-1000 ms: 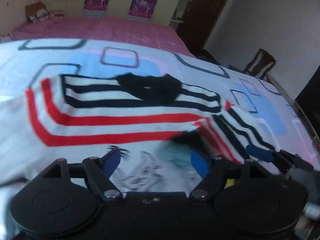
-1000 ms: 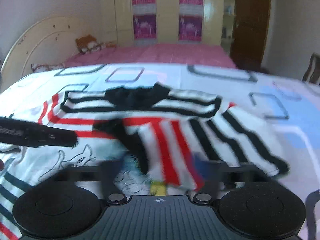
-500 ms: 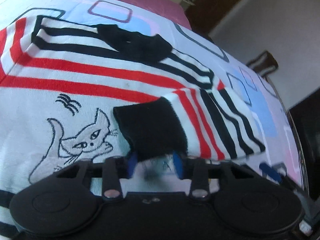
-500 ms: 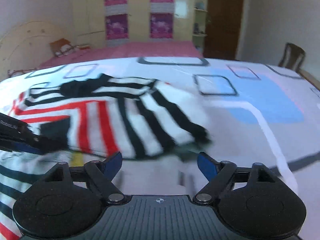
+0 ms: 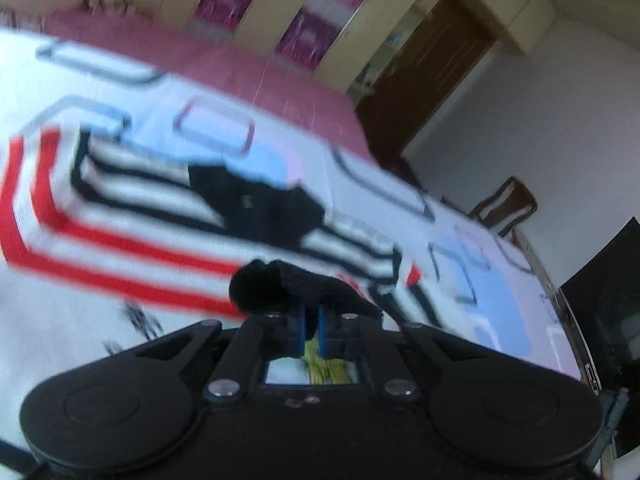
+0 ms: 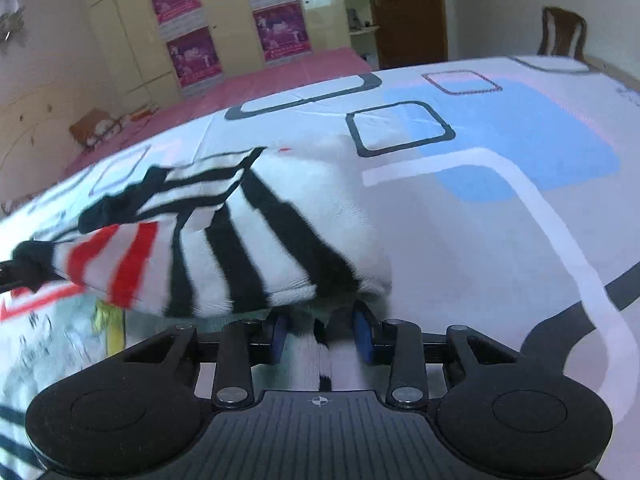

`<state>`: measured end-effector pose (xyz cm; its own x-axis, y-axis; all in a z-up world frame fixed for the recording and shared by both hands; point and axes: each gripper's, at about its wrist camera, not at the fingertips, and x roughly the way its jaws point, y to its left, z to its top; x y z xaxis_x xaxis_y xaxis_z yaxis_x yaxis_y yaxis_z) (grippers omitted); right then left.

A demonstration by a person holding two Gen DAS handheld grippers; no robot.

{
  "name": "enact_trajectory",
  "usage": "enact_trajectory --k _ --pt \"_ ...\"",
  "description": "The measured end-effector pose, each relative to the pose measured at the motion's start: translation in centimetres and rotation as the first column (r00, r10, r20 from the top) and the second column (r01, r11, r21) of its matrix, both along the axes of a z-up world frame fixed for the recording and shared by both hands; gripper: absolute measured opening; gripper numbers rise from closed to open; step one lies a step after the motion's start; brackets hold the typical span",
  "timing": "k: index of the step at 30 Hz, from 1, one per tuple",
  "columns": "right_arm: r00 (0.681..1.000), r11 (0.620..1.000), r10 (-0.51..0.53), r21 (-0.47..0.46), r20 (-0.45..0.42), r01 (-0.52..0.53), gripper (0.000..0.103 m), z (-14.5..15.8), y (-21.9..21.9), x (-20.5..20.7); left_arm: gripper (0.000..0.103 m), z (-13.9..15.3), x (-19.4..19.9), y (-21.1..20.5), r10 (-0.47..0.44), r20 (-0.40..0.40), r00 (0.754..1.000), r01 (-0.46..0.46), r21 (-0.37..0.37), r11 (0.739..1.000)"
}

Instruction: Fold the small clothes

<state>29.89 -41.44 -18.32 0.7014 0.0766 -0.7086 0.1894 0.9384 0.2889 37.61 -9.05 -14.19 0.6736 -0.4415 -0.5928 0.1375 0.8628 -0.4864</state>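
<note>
The striped knit sweater lies on the patterned bedsheet, left of that sheet's bare stretch. Its black-cuffed sleeve sits between the left gripper fingers, over the sweater body. The right gripper sits at the sweater's near edge. A wooden chair stands behind the bed.

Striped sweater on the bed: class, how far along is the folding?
Done: the sleeve is already folded in over the striped sweater. In hand: the left gripper pinches the black cuff; the right gripper, jaws nearly closed, holds the sleeve's fold. Left: the other side and the final folds.
</note>
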Motion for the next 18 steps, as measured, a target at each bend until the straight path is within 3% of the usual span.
enact_trajectory --k 3,6,7,8,13,18 --pt "1.000 1.000 -0.002 -0.018 0.012 0.002 0.036 0.3 0.3 0.3 0.005 0.9 0.1 1.7 0.045 0.057 0.997 -0.047 0.041 0.998" --pt "1.000 1.000 0.028 0.002 -0.003 -0.028 0.036 0.4 0.8 0.7 0.005 0.1 0.4 3.4 0.079 0.032 0.996 -0.081 0.078 0.994" --pt "0.999 0.999 0.032 -0.013 -0.004 -0.032 0.031 0.5 1.1 0.6 0.005 -0.6 0.5 3.9 0.091 0.013 0.996 -0.092 0.096 0.991" --pt "0.999 0.999 0.031 -0.033 -0.008 -0.032 0.013 0.5 1.2 0.5 0.005 -1.3 0.5 4.1 0.099 -0.003 0.995 -0.098 0.115 0.989" --pt "1.000 0.998 0.021 -0.052 -0.002 -0.021 0.012 0.5 0.4 -0.9 0.006 -4.3 -0.2 5.2 0.126 -0.072 0.989 -0.114 0.152 0.982" --pt "0.997 0.992 0.073 -0.100 -0.012 -0.074 0.013 0.8 1.3 -1.0 0.006 -4.7 0.1 5.5 0.139 -0.090 0.986 -0.124 0.152 0.981"
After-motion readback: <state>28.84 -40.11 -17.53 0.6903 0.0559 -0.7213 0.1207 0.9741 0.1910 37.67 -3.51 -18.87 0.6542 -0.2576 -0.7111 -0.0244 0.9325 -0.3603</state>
